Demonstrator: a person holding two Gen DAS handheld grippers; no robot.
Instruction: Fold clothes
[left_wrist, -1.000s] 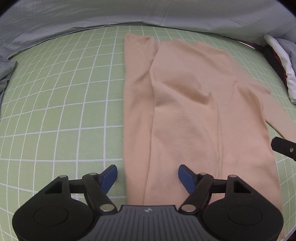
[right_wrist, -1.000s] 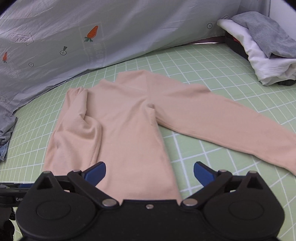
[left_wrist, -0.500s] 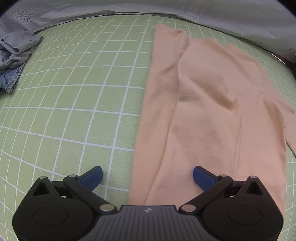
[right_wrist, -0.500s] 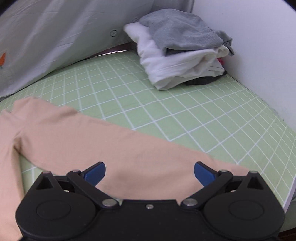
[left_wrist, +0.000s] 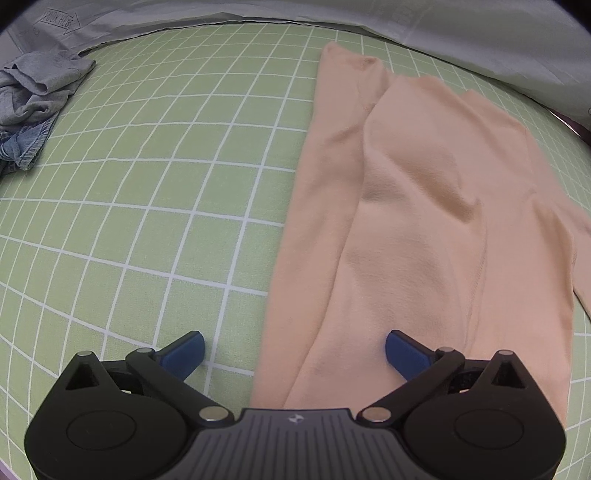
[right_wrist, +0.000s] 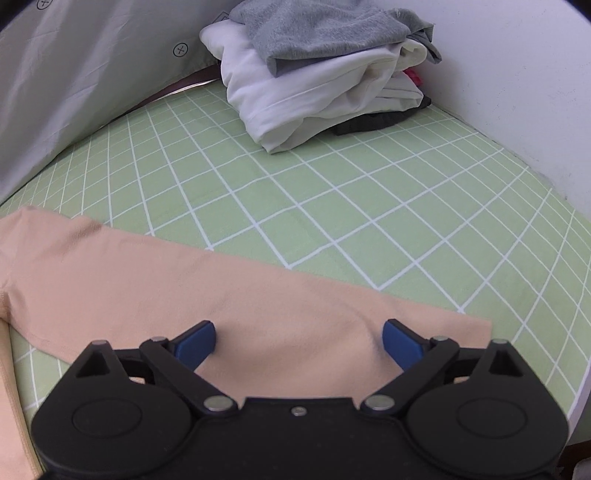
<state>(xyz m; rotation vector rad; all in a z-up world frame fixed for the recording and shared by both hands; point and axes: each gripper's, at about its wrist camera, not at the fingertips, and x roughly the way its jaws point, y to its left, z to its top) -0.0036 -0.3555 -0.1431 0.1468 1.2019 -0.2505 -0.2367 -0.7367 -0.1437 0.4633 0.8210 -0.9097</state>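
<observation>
With both tools wide open and empty — right tool (right_wrist: 298, 341) over the sleeve (right_wrist: 258, 295) — we risk pinching the sheet (right_wrist: 369, 206) too.

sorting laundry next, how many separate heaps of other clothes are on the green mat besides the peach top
2: a crumpled grey-and-denim heap at the far left edge, and a stack of folded clothes in the far right corner. Others may lie out of view.

Both views bright, evenly lit; soft diffuse light, no glare. Shadows faint: shallow ones in the folds of the peach top (left_wrist: 424, 206) and under the clothes pile (right_wrist: 325, 74). Strong fisheye bending: grid lines on the green sheet (left_wrist: 147, 184) curve toward the edges, corners vignetted black. Slight softness at the frame edges.
</observation>
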